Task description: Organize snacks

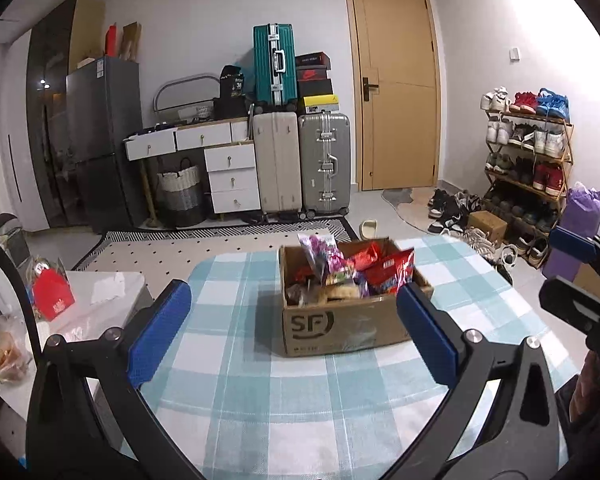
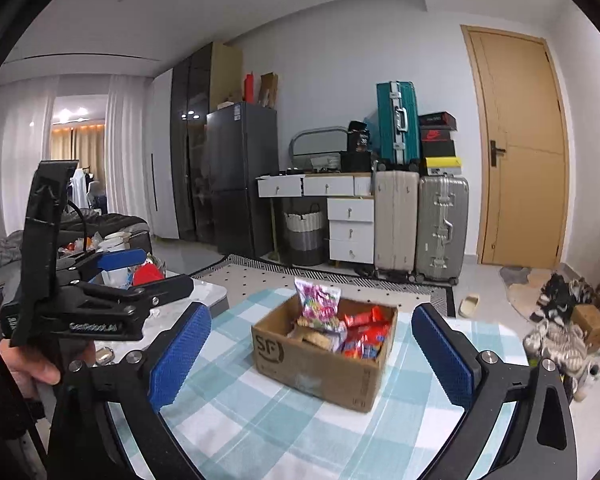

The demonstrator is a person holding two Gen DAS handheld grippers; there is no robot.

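Note:
An open brown cardboard box (image 1: pixel 340 328) (image 2: pixel 312 364) marked SF stands on the table with the blue and white check cloth (image 1: pixel 260 400) (image 2: pixel 260 420). It holds several snack packs, among them a pink bag (image 1: pixel 324 256) (image 2: pixel 320 304) and red bags (image 1: pixel 392 272) (image 2: pixel 364 332). My left gripper (image 1: pixel 294 292) is open, short of the box, its blue pads framing it with nothing between them. My right gripper (image 2: pixel 311 314) is open too, facing the box's corner from the near side. Each gripper shows at the edge of the other's view: the left gripper (image 2: pixel 167 269), the right gripper (image 1: pixel 556 268).
A low white side table (image 1: pixel 100 304) at the left carries a red gift box (image 1: pixel 52 296) and bags. Beyond the table are a rug, suitcases (image 1: pixel 300 160), a drawer unit, a dark fridge and a wooden door. A shoe rack (image 1: pixel 528 152) with loose shoes stands at the right.

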